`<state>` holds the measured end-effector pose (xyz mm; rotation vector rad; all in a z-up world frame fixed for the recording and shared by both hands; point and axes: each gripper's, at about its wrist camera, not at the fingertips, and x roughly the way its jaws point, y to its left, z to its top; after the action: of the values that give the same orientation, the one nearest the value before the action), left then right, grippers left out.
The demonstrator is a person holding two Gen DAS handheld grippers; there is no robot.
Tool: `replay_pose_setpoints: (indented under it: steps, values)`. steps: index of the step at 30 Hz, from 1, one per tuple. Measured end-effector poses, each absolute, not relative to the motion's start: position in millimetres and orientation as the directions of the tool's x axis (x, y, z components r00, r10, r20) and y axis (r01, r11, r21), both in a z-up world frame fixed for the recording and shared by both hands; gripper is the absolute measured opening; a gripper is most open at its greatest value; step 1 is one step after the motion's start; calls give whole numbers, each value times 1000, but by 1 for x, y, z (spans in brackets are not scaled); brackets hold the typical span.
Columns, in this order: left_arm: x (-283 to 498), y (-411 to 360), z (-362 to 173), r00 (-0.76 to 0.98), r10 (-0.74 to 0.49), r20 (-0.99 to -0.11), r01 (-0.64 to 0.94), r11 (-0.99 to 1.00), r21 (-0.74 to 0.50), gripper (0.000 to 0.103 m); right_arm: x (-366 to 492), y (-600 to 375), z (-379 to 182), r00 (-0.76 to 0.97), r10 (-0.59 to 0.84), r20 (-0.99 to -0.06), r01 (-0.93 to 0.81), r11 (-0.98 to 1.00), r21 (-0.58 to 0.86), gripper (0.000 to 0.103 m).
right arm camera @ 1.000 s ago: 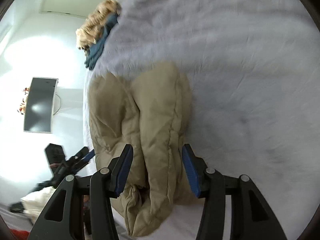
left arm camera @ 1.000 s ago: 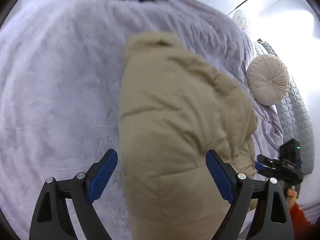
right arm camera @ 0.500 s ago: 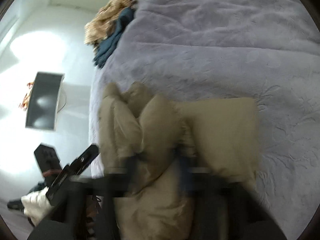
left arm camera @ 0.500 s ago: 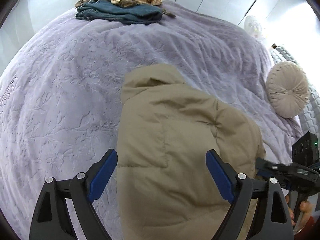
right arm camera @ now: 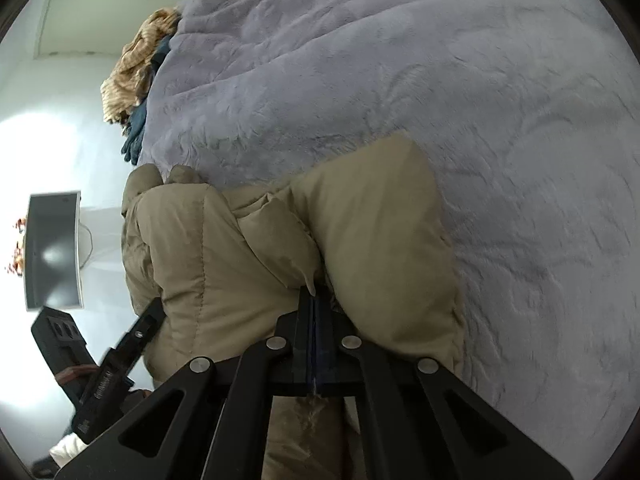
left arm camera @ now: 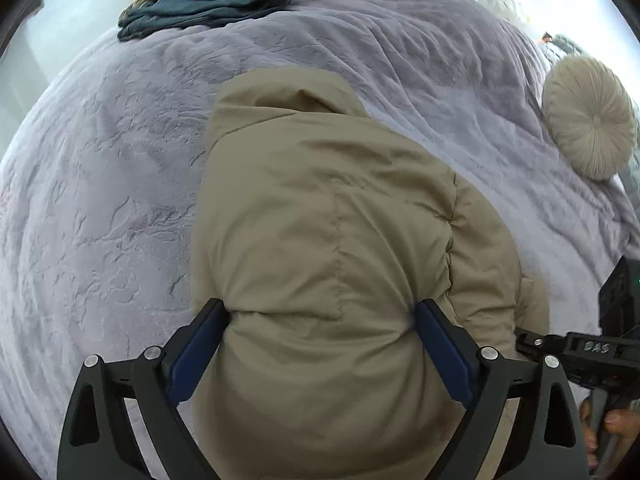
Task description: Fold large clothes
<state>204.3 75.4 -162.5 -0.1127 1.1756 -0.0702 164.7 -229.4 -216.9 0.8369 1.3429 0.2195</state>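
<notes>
In the left wrist view, the left claw (left arm camera: 320, 344) is seen spread wide around the tan puffer jacket (left arm camera: 332, 240), now nearer than before, on the purple bed (left arm camera: 100, 200); a round cushion (left arm camera: 590, 118) lies at two o'clock. In the right wrist view, the right claw (right arm camera: 316, 320), previously open, is clenched on a jacket fold; a monitor (right arm camera: 54, 250) shows at nine o'clock.

Soft, bright daylight; fisheye-bent dark edges, slight blur, washed-out walls.

Lilac plush bedspread (left arm camera: 120, 200), round cushion (left arm camera: 590, 118), wall-mounted screen (right arm camera: 52, 250)
</notes>
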Motion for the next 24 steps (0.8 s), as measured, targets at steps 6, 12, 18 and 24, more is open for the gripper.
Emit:
replay_pose_setpoints:
  steps: [6,12,18,24]
  values:
    - [204,83,-163,376,-125,-918,-20,989,-143,94,129,-233,-162,312,541,-781,231,754,615,0]
    - [204,82,-164,378,-126,-917,-20,989,-144,95,66,-216,-115,356,493,-794,105,823,558,0]
    - [201,82,-162,366,-119,-923,-39,989,-143,95,46,-198,-157,223,448,-866,155,860,485,0]
    - [187,86,-145,325,-122,-938,-41,989,-143,95,50,-199,-183,180,446,-877,206,854,477,0]
